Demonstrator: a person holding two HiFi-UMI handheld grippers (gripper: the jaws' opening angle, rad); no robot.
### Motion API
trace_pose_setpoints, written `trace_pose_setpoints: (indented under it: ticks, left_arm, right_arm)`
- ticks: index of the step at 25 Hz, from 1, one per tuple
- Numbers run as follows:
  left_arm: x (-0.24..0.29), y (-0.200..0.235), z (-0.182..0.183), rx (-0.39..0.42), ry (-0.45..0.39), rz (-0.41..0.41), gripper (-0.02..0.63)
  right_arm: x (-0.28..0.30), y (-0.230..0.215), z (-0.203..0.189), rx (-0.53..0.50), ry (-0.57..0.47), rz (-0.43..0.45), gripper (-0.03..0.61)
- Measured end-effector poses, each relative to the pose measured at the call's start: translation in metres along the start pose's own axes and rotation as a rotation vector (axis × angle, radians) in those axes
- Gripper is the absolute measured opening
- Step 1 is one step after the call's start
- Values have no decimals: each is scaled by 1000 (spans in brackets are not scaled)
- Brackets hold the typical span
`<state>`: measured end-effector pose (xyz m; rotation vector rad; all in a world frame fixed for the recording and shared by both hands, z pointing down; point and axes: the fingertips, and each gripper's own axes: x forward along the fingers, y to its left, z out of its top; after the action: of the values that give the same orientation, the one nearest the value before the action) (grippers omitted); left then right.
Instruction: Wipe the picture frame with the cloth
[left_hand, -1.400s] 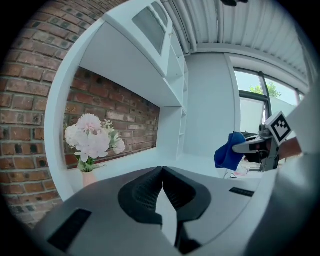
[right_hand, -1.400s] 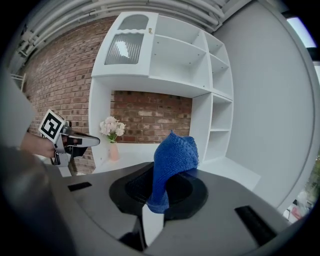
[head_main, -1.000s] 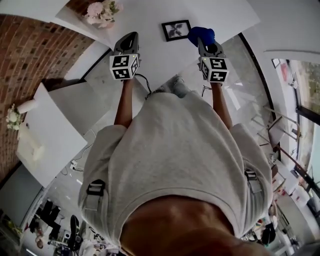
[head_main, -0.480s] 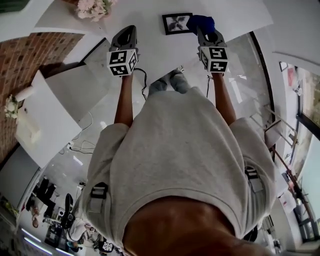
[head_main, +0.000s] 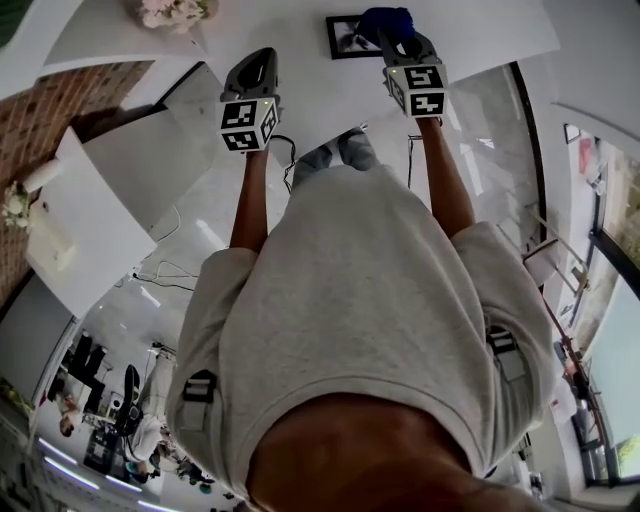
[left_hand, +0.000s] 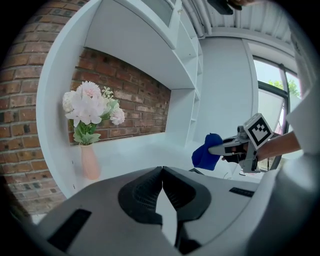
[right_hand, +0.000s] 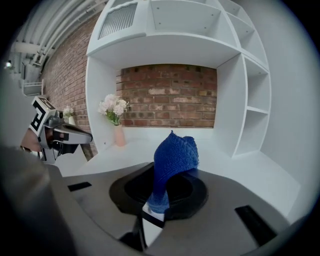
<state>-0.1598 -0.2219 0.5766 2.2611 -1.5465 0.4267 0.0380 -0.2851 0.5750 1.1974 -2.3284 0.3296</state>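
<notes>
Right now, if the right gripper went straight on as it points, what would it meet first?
Probably nothing near: its own view shows free air over the white counter up to the brick back wall. The right gripper leads with the blue cloth; the picture frame seems below that line.

You've got both arms stretched out in front of you, left forearm (head_main: 247, 195) and right forearm (head_main: 446, 190) bare and roughly parallel. Your left gripper (head_main: 263, 60) is well off to the left of the picture frame (head_main: 345, 36). Its jaws are pinched together at the tips with nothing in them. Your right gripper (head_main: 398, 42) sits at the frame's right edge, a bit further forward than the left one. It's clamped on the blue cloth (right_hand: 173, 159), which bunches up past the tips. Can't tell if the cloth actually touches the frame.
</notes>
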Motion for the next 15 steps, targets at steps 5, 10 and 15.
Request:
trace_pose_setpoints:
  ticks: [5, 10, 15]
  left_arm:
    - [-5, 5, -6, -14, 6, 19, 17]
    - [-10, 12, -12, -31, 19, 44, 17]
    - [-10, 16, -11, -29, 23, 56, 17]
  right_arm:
    - [37, 20, 0, -51, 26, 75, 57]
    - [67, 38, 4, -85, 45, 128, 57]
    - [83, 50, -2, -108, 74, 162, 57]
